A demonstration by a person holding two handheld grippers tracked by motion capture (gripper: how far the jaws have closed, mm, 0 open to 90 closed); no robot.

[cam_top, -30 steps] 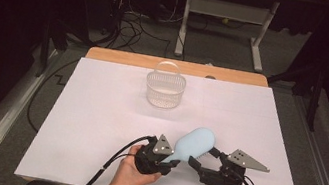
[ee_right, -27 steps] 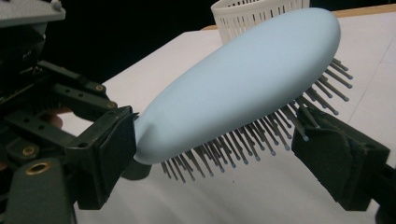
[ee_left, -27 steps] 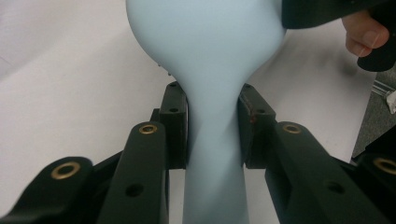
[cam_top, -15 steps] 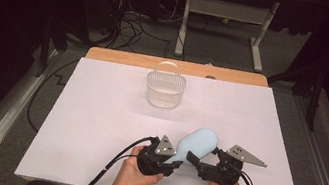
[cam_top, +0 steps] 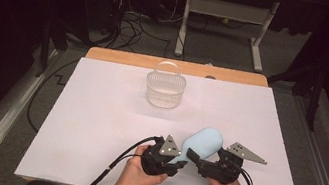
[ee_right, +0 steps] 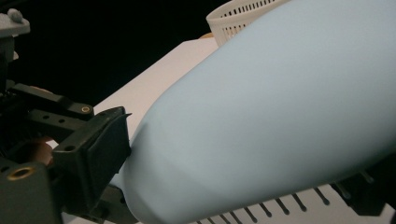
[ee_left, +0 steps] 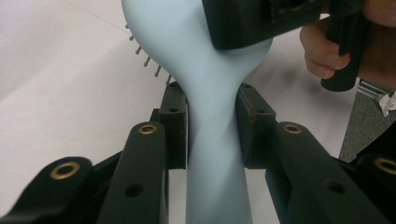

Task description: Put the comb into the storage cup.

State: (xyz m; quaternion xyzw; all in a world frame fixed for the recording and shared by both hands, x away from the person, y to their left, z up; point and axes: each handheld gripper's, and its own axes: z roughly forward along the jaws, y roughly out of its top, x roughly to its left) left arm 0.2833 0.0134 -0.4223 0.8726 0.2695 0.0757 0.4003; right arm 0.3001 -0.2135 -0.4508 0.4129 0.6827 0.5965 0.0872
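Nearest to us, our left gripper (ee_left: 212, 123) is clamped on the narrow handle of the pale blue plastic hairbrush (ee_left: 212, 140), one black pad pressed against each side of it. The handle's lower end runs out of the bottom of the left gripper view, so we cannot see how far it reaches behind the jaws. A few thin metal bristles (ee_left: 147, 60) stick out to the left of the brush head, just beyond that gripper; the rest of the bristle face is turned away.

Our right gripper (cam_top: 199, 159) sits just to the right of the left one and meets the brush head from the other side. In the left gripper view one of its black jaws covers the right part of the head, and in the right gripper view the broad blue back of the head hides most of the jaws. We cannot tell whether this gripper is pressing on the head or merely lying against it.

Beyond both grippers the white paper-covered tabletop (cam_top: 96, 126) lies bare, with wide room to the left, right and ahead. Well ahead of the grippers stands a white plastic mesh basket with a hoop handle (cam_top: 165, 90), near the far edge, and its inside is hard to make out. Past that edge the room is dark, with cables on the floor.
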